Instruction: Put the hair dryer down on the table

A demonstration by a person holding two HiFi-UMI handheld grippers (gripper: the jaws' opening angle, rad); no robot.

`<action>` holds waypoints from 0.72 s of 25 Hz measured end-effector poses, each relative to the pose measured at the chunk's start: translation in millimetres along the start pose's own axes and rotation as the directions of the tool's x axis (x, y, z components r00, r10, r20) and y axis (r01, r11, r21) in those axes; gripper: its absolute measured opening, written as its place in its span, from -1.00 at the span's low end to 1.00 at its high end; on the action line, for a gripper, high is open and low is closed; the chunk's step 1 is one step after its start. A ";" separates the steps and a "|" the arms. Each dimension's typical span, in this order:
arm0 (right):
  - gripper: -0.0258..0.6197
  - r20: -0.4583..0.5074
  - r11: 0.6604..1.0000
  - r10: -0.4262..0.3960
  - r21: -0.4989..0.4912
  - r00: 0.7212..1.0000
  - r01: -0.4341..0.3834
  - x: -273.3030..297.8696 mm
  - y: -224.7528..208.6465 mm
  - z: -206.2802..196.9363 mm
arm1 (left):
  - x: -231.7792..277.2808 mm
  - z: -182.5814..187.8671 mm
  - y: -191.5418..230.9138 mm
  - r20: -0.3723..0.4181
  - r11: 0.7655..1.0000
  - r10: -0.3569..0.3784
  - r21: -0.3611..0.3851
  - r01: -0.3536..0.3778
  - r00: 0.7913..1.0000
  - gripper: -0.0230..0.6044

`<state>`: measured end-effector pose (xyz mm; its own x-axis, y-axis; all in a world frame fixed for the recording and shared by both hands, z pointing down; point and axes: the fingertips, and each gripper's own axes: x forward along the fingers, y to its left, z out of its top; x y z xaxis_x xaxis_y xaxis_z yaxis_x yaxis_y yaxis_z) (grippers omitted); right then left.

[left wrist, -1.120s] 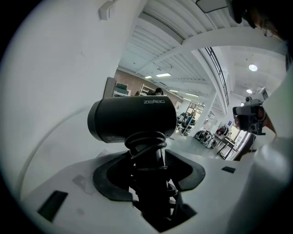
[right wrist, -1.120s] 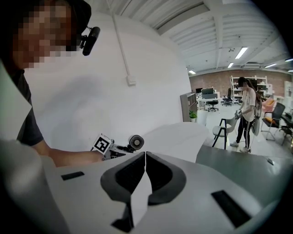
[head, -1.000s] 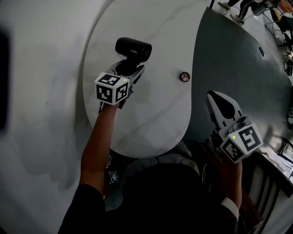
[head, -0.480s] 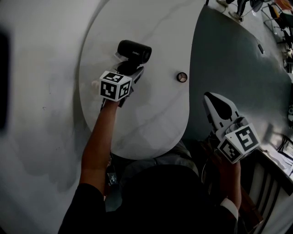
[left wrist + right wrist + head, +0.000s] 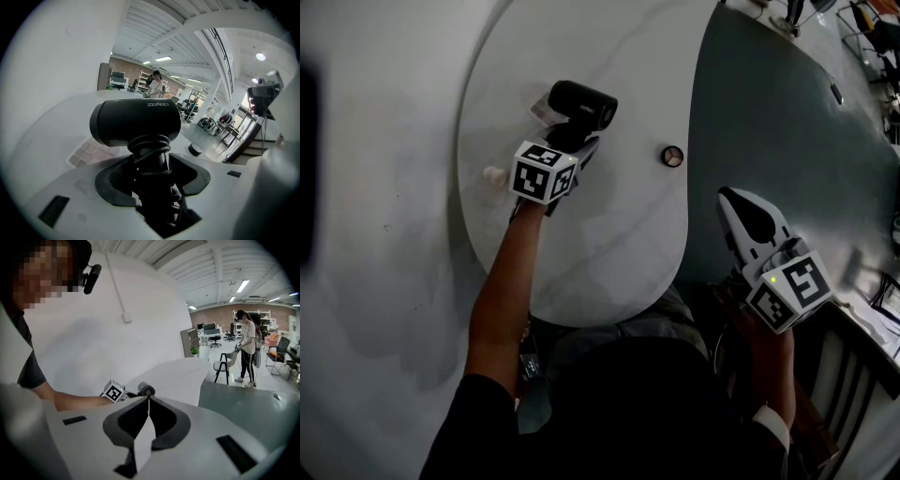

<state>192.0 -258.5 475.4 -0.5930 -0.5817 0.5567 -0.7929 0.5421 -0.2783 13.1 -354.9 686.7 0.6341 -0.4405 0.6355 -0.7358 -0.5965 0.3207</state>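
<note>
Left claw (image 5: 577,148) grips the cord-wrapped handle of the hair dryer (image 5: 579,101), its barrel just beyond the tips, over the table (image 5: 619,234). Right claw (image 5: 750,211) is pinched together, empty, well off to the side. Danger: released upright, that top-heavy barrel likely topples or rolls toward the small round object (image 5: 673,156)

The left gripper (image 5: 577,147) grips a black hair dryer (image 5: 581,101) over the white table (image 5: 609,244), upper centre; the right gripper (image 5: 737,202) hangs lower right.
</note>
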 end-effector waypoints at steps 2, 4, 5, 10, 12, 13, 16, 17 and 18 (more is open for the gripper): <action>-0.89 -0.002 1.000 0.000 0.005 1.000 0.000 0.6 -2.4 -0.9 | 3.6 0.4 -0.4 -0.016 1.000 0.004 0.022 -0.003 1.000 -0.25; -0.89 -0.005 1.000 0.000 0.009 1.000 0.000 1.9 -3.8 -3.0 | 7.4 -0.5 -0.9 -0.029 0.999 0.006 0.047 -0.005 1.000 -0.25; -0.89 -0.006 1.000 0.000 0.010 1.000 0.000 3.1 -4.3 -4.3 | 9.5 -1.3 -1.2 -0.034 0.998 0.006 0.058 -0.004 0.999 -0.25; -0.89 -0.009 1.000 0.003 0.015 1.000 -0.003 7.3 -5.9 -7.2 | 18.1 -7.7 -4.0 -0.066 0.995 0.010 0.101 -0.003 0.998 -0.25; -0.89 -0.011 1.000 0.003 0.017 1.000 -0.003 7.2 -6.4 -7.0 | 19.7 -9.5 -6.2 -0.077 0.994 0.010 0.109 -0.001 0.997 -0.25; -0.89 -0.013 1.000 0.003 0.019 1.000 -0.002 7.4 -6.9 -7.4 | 20.7 -10.4 -6.9 -0.083 0.993 0.012 0.117 -0.002 0.997 -0.25; -0.89 -0.022 1.000 0.001 0.023 1.000 -0.001 9.5 -7.4 -10.2 | 24.1 -14.4 -7.5 -0.103 0.989 0.019 0.146 -0.004 0.994 -0.25; -0.89 -0.024 1.000 0.002 0.025 1.000 -0.001 10.4 -7.1 -11.2 | 25.0 -15.9 -7.3 -0.110 0.989 0.021 0.151 -0.004 0.994 -0.25; -0.89 -0.026 1.000 0.003 0.027 1.000 -0.002 11.3 -6.6 -12.0 | 25.7 -17.0 -6.9 -0.115 0.988 0.022 0.156 -0.004 0.993 -0.25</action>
<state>192.2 -261.3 492.9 -0.5917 -0.5642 0.5758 -0.7949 0.5272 -0.3003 30.4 -350.7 712.8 0.5862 -0.3736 0.7189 -0.6922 -0.6920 0.2048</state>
